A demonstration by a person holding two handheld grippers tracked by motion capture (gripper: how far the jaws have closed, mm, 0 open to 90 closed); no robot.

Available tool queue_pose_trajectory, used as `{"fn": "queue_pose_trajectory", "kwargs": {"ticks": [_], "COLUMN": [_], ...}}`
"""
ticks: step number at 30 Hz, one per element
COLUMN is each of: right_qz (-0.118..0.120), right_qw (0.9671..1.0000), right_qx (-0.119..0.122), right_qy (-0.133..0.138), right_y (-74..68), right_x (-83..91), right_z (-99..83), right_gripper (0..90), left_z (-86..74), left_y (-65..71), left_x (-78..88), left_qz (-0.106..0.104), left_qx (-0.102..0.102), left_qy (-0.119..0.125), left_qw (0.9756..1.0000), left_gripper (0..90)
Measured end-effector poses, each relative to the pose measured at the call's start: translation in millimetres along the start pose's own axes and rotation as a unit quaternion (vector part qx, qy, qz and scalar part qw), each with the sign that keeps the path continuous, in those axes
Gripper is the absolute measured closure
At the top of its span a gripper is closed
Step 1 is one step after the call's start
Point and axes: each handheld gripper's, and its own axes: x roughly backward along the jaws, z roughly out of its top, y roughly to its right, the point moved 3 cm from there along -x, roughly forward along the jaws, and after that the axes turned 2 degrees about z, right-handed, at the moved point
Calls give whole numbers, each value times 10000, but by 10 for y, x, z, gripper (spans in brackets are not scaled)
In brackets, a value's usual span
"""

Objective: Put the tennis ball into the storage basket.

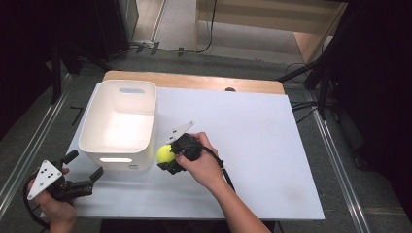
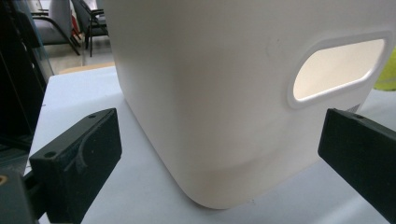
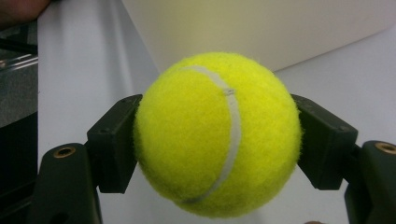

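My right claw (image 1: 167, 156) grips tennis ball (image 1: 164, 154) at bin's (image 1: 97, 145) 3 o'clock; my left claw (image 1: 86, 170) gapes empty, bin's 7 o'clock, on white surface (image 1: 262, 145).

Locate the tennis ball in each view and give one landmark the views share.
High view: the ball sits centre-left, in the right gripper, just right of the bin.
Left gripper view: a yellow sliver at the right edge, past the bin.
Right gripper view: the ball is at centre, pinched between both jaws.
Shared landmark: the white bin.
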Motion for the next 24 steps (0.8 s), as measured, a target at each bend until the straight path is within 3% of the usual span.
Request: {"fn": "queue_pose_trajectory", "kwargs": {"ticks": [14, 24], "right_qz": [-75, -5], "right_qw": [9999, 9999], "right_qx": [114, 149], "right_qy": [13, 43], "right_y": [115, 161], "right_x": [273, 326], "right_z": [263, 389], "right_gripper": [235, 236], "left_z": [0, 1], "left_y": [-4, -6], "left_x": [1, 3], "left_qz": [-8, -16], "left_qx": [0, 1], "left_qy": [1, 4], "left_qw": [10000, 10000], "left_gripper": [0, 0]}}
